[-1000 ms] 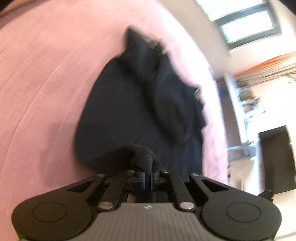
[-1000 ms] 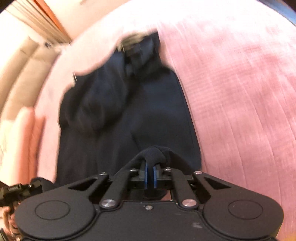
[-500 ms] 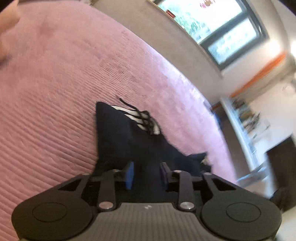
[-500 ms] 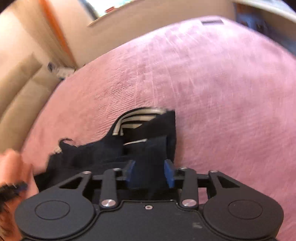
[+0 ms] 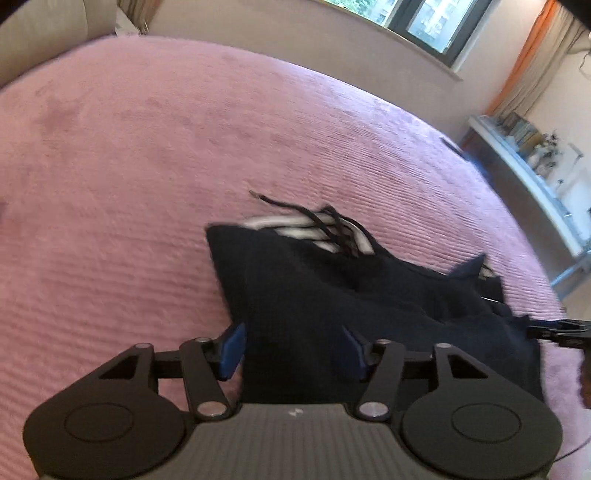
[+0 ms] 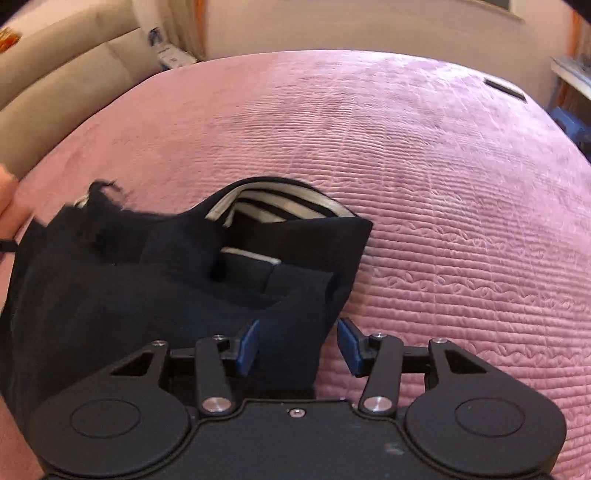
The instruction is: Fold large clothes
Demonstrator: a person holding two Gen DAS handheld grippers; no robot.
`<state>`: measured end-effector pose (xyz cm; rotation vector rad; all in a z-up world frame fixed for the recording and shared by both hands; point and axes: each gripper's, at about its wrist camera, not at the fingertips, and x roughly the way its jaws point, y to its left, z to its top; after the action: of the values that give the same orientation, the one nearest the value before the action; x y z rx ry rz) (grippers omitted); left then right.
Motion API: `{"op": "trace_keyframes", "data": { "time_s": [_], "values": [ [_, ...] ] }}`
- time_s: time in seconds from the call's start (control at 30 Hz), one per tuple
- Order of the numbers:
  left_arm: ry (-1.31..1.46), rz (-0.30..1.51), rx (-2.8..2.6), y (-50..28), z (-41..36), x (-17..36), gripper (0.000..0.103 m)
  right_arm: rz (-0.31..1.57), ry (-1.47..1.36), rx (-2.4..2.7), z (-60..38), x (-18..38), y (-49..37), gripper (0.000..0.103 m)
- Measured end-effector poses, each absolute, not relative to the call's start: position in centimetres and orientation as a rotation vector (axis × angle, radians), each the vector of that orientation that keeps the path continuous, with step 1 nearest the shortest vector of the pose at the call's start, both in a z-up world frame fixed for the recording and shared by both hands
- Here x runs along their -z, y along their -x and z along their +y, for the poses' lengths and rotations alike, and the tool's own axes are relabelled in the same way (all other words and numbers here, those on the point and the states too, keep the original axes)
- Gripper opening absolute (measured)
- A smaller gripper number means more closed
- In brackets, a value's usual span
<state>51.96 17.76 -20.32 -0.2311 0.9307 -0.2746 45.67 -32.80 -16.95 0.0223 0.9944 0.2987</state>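
A dark navy garment (image 5: 332,295) with a white-striped waistband and black drawstrings (image 5: 314,221) lies folded on the pink bedspread (image 5: 147,166). My left gripper (image 5: 293,349) is open, its blue pads either side of the garment's near left edge. In the right wrist view the same garment (image 6: 147,288) lies with its striped band (image 6: 277,206) at the far side. My right gripper (image 6: 299,345) is open over the garment's near right corner, and holds nothing.
The pink ribbed bedspread (image 6: 443,221) stretches far beyond the garment. A beige headboard (image 6: 55,92) stands at the left, a window (image 5: 424,22) and orange curtain (image 5: 517,66) behind, a cluttered shelf (image 5: 524,147) at the right. The other gripper's tip (image 5: 554,330) shows at the garment's right edge.
A second ago both grippers were shut on the garment's edge and held it up. Both have since carried it forward, laid it on the bed and opened wide.
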Motion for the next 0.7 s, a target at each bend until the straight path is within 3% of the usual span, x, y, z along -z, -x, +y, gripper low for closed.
{"op": "trace_keyframes", "data": {
  "time_s": [0.27,0.3,0.33,0.37,0.4,0.5,0.7],
  "values": [
    [0.202,0.987,0.362,-55.2,16.3,22.2,0.059,1.044,-0.119,-0.227,-33.2,18.5,-47.1,0.057],
    [0.194,0.987,0.353,-55.3,16.1,22.4,0.055,1.044,-0.122,-0.228,-33.0,18.6,-47.0,0.048],
    [0.193,0.986,0.343,-55.3,16.1,22.5,0.049,1.039,-0.121,-0.231,-32.7,18.7,-46.9,0.026],
    [0.193,0.977,0.342,-55.2,16.1,22.5,0.036,1.031,-0.125,-0.248,-32.4,18.7,-46.5,0.018],
    [0.186,0.962,0.348,-54.9,16.0,22.5,0.018,1.025,-0.119,-0.256,-32.1,18.7,-46.2,0.015],
    [0.183,0.920,0.350,-53.7,16.2,22.2,0.011,0.979,-0.049,-0.270,-30.8,18.1,-44.8,0.009],
    [0.287,0.825,0.354,-51.6,17.2,18.9,0.005,0.830,0.014,-0.294,-30.5,13.1,-42.5,0.007]
  ]
}}
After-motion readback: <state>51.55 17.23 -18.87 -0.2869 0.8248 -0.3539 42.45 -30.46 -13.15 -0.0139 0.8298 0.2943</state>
